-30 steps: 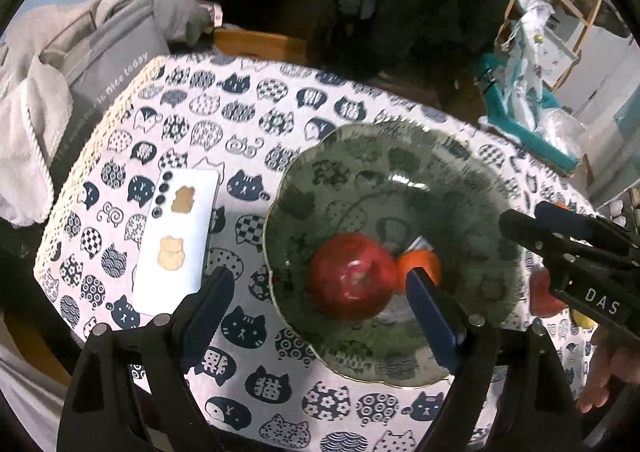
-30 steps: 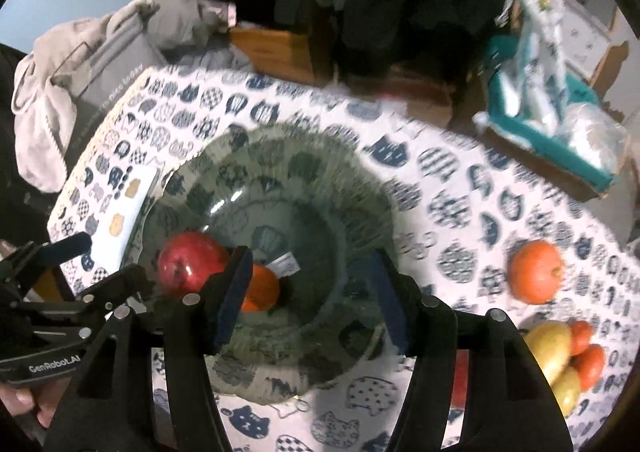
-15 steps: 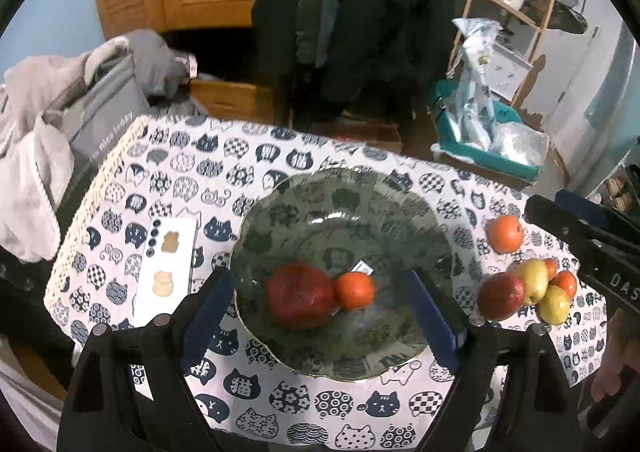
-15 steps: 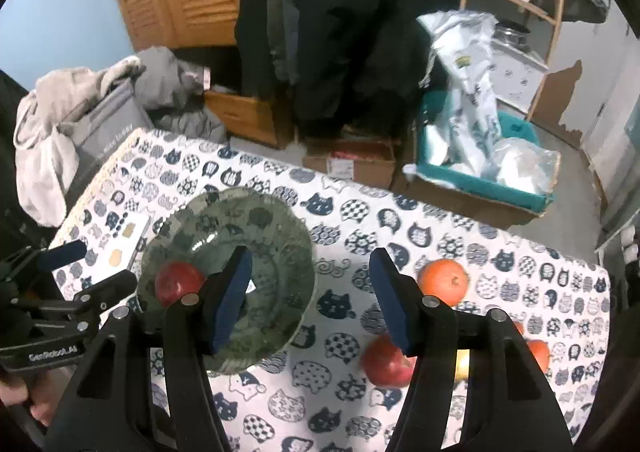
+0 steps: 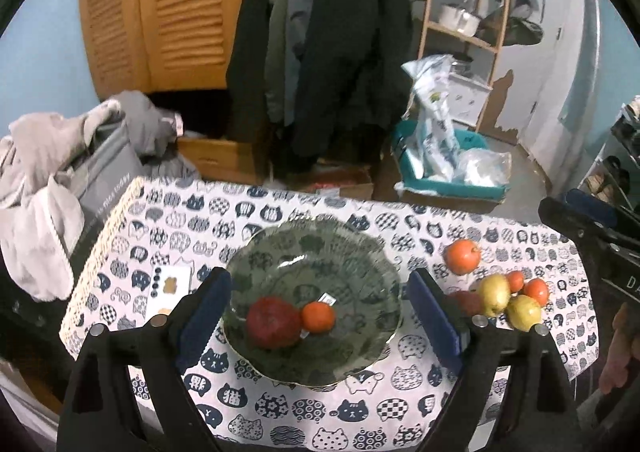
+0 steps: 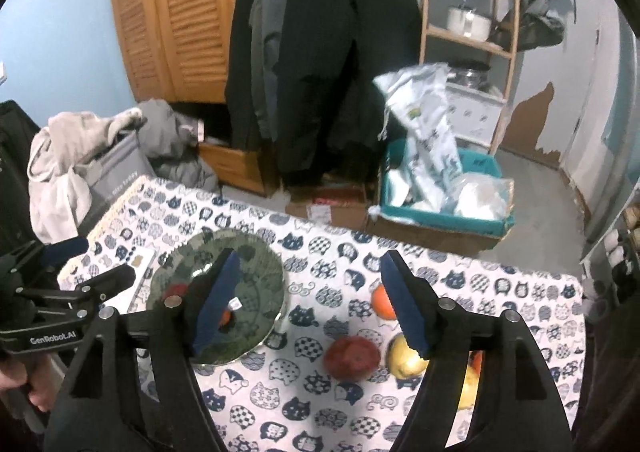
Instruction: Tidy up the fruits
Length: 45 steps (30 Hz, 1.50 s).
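The table (image 5: 520, 336) under its cat-print cloth carries the green glass bowl (image 5: 352, 252) I am filling at its middle, with the loose pile of fruit (image 5: 510, 298) off to its right so each piece makes a short trip. In the bowl a red apple (image 5: 273, 322) and a small orange (image 5: 318, 317) sit touching. My left gripper (image 5: 318, 318) and right gripper (image 6: 310, 302) both hang above the table with jaws opening and nothing between them, the right over a red apple (image 6: 352, 357), which I judge next.
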Each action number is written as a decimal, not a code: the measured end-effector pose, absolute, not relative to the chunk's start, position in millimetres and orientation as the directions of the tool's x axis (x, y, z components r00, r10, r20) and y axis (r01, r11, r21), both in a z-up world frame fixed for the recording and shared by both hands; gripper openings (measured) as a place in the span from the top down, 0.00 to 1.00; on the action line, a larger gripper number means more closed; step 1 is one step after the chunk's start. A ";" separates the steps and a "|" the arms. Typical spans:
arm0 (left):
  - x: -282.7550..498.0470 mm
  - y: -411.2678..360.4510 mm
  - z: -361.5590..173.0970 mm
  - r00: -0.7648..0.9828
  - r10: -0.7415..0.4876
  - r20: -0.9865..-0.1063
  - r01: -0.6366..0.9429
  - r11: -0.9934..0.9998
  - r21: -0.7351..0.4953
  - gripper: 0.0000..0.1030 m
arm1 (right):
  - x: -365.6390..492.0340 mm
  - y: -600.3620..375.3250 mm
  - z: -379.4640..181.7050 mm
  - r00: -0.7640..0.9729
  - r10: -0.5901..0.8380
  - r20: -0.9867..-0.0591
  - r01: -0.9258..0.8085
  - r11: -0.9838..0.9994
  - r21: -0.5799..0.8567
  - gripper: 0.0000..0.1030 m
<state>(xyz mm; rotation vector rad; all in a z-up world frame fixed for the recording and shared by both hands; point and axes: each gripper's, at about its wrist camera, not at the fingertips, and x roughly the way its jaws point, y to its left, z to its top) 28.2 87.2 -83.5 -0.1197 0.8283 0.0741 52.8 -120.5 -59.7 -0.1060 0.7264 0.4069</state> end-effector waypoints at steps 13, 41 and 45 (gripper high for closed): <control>12.2 48.4 -41.6 0.766 0.018 -0.643 -0.045 0.999 -0.026 0.01 | 15.7 -175.4 -21.3 0.774 0.297 -0.559 -0.353 0.936 0.009 0.20; 34.5 -37.0 -46.1 0.729 -0.105 -0.677 0.111 0.993 -0.036 0.01 | 7.4 -284.4 -41.3 0.796 0.157 -0.584 -0.179 0.984 0.020 0.20; 45.4 -45.7 -62.3 0.698 -0.115 -0.707 0.127 0.991 -0.036 0.01 | 16.3 -293.2 -57.8 0.766 0.153 -0.624 -0.163 0.986 0.041 0.20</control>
